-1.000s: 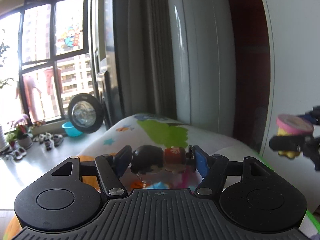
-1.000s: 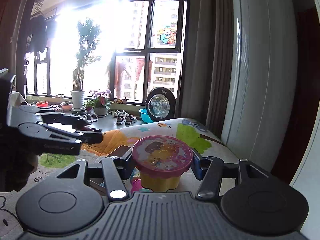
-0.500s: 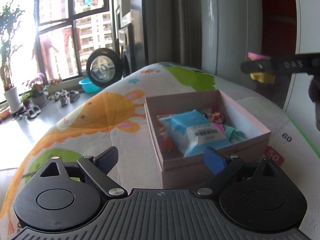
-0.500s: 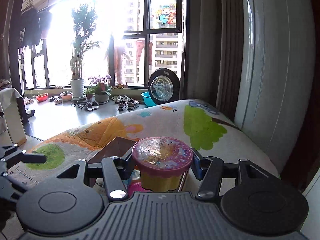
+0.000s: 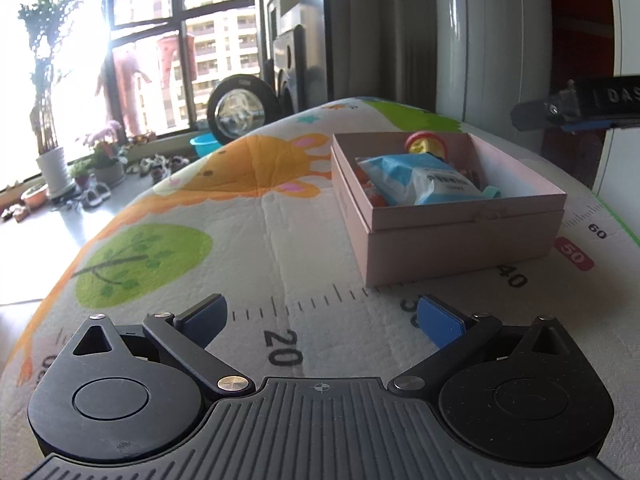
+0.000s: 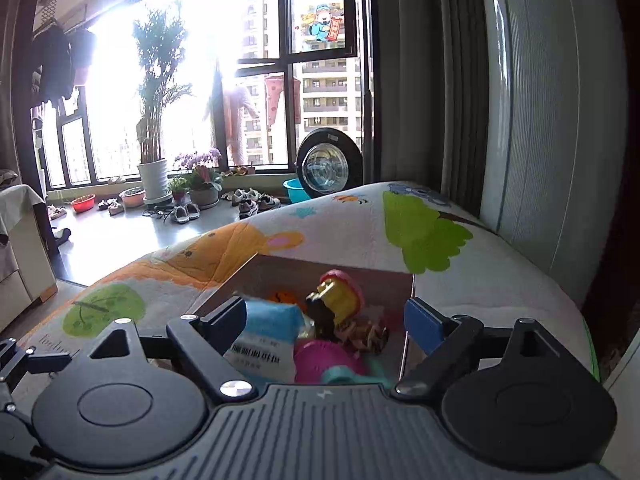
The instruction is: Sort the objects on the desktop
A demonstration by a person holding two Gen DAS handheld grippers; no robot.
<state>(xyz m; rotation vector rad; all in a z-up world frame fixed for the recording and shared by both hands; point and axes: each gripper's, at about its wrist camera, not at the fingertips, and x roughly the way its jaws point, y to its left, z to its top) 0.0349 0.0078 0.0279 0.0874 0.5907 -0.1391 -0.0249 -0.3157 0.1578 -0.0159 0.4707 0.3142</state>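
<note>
1. Left wrist view: a padded play mat point(image 5: 248, 208) printed with a giraffe, a green tree and a ruler scale covers the surface; a sunlit window with potted plants fills ten o'clock.
2. The pink box point(image 5: 460, 236) sits on the mat at two o'clock, holding a blue packet point(image 5: 424, 178) and, at its far wall, a yellow tub with a pink lid point(image 5: 425, 145).
3. The left gripper point(image 5: 322, 318) has just been opening; its jaws stand spread wide over bare mat, nothing between them.
4. At three o'clock a finger of the right gripper point(image 5: 580, 110) hangs above the box.
5. Right wrist view: the right gripper's jaws have just been opening and are released, above the box point(image 6: 408, 300).
6. The tub point(image 6: 340, 298) lies tipped among the box's contents at twelve o'clock, clear of both pads, beside the packet point(image 6: 268, 336).
</note>
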